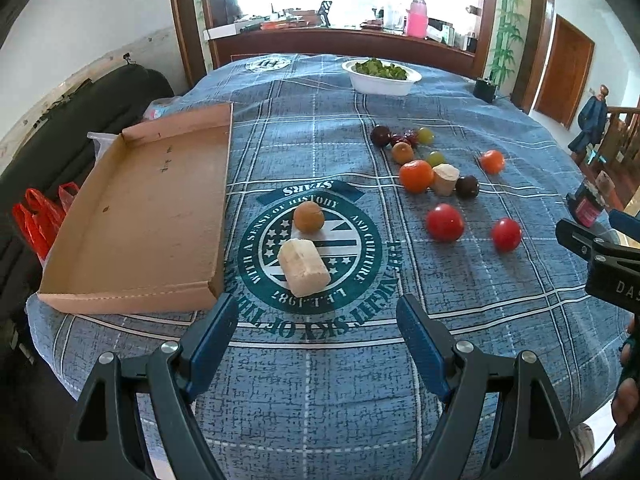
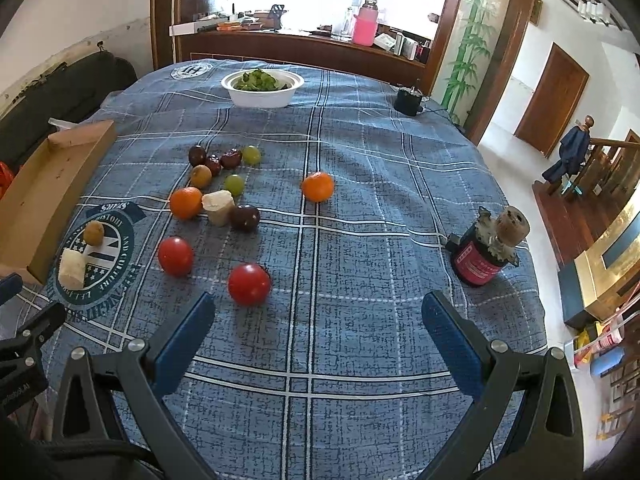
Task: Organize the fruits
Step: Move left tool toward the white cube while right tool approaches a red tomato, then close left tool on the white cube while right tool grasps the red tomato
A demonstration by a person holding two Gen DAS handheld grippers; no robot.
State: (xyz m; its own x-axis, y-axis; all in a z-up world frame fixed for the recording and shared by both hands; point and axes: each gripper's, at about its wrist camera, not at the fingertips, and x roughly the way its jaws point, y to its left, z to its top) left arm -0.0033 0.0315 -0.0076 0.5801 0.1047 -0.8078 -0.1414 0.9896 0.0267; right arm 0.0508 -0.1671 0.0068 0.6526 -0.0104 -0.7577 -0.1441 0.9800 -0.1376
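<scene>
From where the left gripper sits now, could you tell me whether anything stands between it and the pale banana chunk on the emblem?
Nothing visible does. The left gripper is open, and only bare tablecloth lies between its fingers and the banana chunk. The brown fruit sits just beyond the chunk, and the cardboard tray lies off to the left.

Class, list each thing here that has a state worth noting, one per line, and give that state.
Cardboard tray: empty, lying flat on the table.
White bowl: filled with green leaves.
Left gripper: open, holding nothing.
Right gripper: open, holding nothing.
Two red tomatoes: whole, loose on the cloth.
Pale chunk: peeled, lying on its side.
</scene>
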